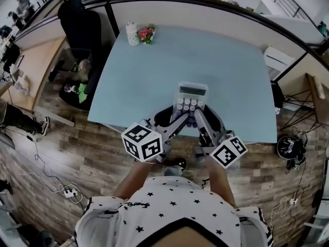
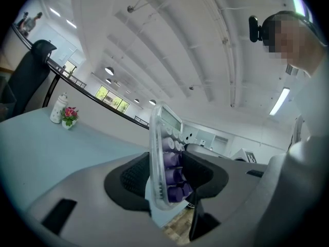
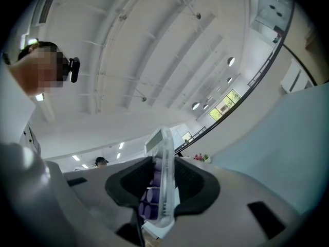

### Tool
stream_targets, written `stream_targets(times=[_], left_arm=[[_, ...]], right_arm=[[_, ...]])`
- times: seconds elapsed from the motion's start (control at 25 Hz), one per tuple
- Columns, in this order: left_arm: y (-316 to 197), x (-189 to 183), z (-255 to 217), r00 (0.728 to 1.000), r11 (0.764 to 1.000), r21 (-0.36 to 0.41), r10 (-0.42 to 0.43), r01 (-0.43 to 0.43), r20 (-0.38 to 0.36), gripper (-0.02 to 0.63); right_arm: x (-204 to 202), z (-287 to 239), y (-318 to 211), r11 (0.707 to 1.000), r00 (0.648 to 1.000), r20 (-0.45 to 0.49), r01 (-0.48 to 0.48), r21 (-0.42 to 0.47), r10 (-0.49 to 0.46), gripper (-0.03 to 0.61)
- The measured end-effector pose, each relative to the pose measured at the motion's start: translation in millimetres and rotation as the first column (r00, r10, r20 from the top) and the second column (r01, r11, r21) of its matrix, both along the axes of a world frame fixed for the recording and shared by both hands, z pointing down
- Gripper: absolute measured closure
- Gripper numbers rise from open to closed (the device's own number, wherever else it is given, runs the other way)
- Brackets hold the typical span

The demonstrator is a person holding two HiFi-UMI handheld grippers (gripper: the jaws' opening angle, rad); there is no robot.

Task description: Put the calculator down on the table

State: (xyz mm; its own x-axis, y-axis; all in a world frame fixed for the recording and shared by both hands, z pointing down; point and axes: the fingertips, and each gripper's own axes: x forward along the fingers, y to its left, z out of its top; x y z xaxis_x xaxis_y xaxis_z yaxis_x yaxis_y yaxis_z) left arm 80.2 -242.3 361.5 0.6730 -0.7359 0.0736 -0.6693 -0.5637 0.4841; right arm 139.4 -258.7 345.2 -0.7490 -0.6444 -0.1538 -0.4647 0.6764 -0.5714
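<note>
**Calculator held at the table's near edge, and a drop to the floor is the worry**

Head view: the calculator lies face up with its display away from the person, over the near edge of the pale blue table. The left gripper and the right gripper both clamp its near end, side by side. I cannot tell whether its far end rests on the top yet. If it were let go here, I think the near end could hang past the edge and tip onto the wooden floor. The table is otherwise bare apart from a small vase of flowers at the far corner, so there is plenty of room further in. A black chair stands off to the left, beyond the table.

Left gripper view: the jaws are closed on the calculator, one pad on its clear back and the other on the purple keys. That casing looks smooth, so a loose squeeze could let it slide. Floorboards show just below it, not tabletop.

Right gripper view: the same grip, with the pads pressing front and back of the calculator. If one gripper opened before the other, the calculator would probably twist or swing. The room around is a bright, open office with white ceiling beams, strip lights and far windows
</note>
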Motion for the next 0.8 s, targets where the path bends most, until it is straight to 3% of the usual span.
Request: stream_targets(times=[0.8], left_arm=[[-50, 10, 13, 1.0, 1.0, -0.019, 0.0, 0.0, -0.003, 0.402]], right_arm=[[9, 13, -51, 1.0, 1.0, -0.007, 0.004, -0.013, -0.004, 0.451]])
